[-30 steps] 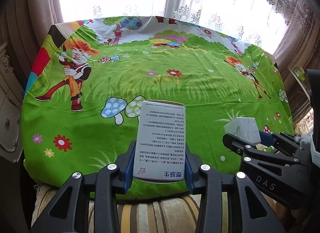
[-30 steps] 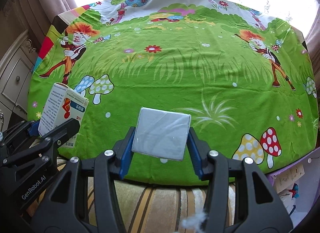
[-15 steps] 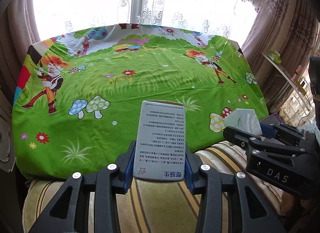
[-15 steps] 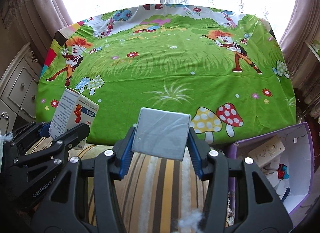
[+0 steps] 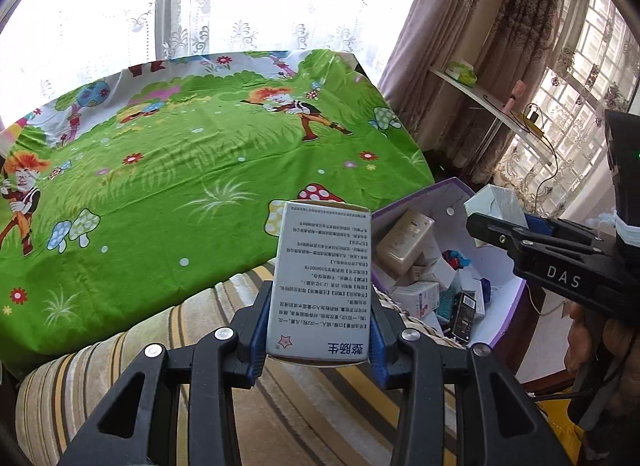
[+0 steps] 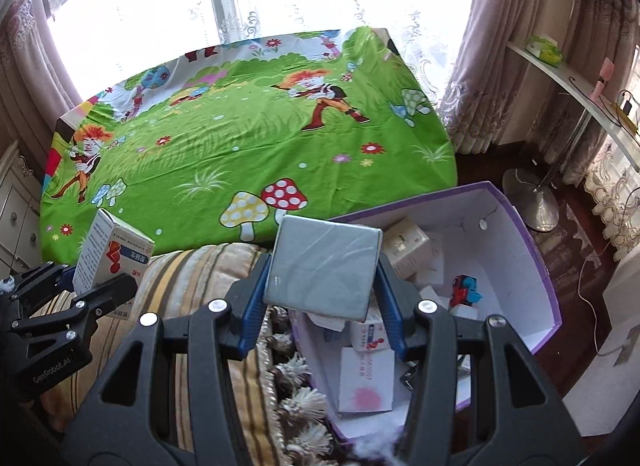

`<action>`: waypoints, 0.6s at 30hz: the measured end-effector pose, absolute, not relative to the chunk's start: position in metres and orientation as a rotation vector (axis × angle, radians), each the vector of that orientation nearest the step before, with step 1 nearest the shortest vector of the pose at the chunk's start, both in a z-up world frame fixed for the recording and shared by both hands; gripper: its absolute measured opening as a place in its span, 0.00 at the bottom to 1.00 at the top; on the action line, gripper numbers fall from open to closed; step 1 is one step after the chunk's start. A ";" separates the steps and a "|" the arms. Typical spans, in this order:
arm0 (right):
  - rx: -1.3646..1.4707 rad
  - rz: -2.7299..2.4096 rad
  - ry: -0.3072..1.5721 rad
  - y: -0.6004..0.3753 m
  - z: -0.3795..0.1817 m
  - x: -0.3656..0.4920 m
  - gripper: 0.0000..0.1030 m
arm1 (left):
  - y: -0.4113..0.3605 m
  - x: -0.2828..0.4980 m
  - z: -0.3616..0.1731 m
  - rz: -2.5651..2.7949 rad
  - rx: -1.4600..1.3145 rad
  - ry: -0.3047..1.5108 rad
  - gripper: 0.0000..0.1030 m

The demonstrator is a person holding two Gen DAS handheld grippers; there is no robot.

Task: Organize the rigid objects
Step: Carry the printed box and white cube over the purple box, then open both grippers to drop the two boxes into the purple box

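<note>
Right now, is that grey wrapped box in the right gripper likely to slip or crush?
The grey box probably holds its shape: its edges look square between the right gripper pads. Its glossy wrap may be slippery. It is pinched only at its lower sides, so it could tilt.

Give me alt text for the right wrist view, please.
The right gripper holds a grey wrapped box above the near corner of an open purple bin of small cartons. At left, the left gripper holds a white medicine box near the green cartoon bedsheet.

Right gripper (image 6: 322,266) clamping grey box (image 6: 322,266), above purple bin (image 6: 536,262)
</note>
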State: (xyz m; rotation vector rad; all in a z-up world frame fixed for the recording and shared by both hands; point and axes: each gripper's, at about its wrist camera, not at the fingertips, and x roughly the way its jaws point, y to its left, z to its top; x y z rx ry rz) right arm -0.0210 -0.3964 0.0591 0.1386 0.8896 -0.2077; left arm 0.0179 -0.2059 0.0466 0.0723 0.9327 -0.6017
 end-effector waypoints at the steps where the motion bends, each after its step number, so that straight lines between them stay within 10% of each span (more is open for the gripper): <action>1: 0.139 -0.224 0.889 -0.402 0.059 -0.027 0.53 | -0.214 0.013 0.047 -0.620 0.077 0.936 0.41; 18: 0.180 -0.379 0.876 -0.456 0.039 -0.087 0.53 | -0.299 -0.015 0.024 -0.777 0.102 1.039 0.43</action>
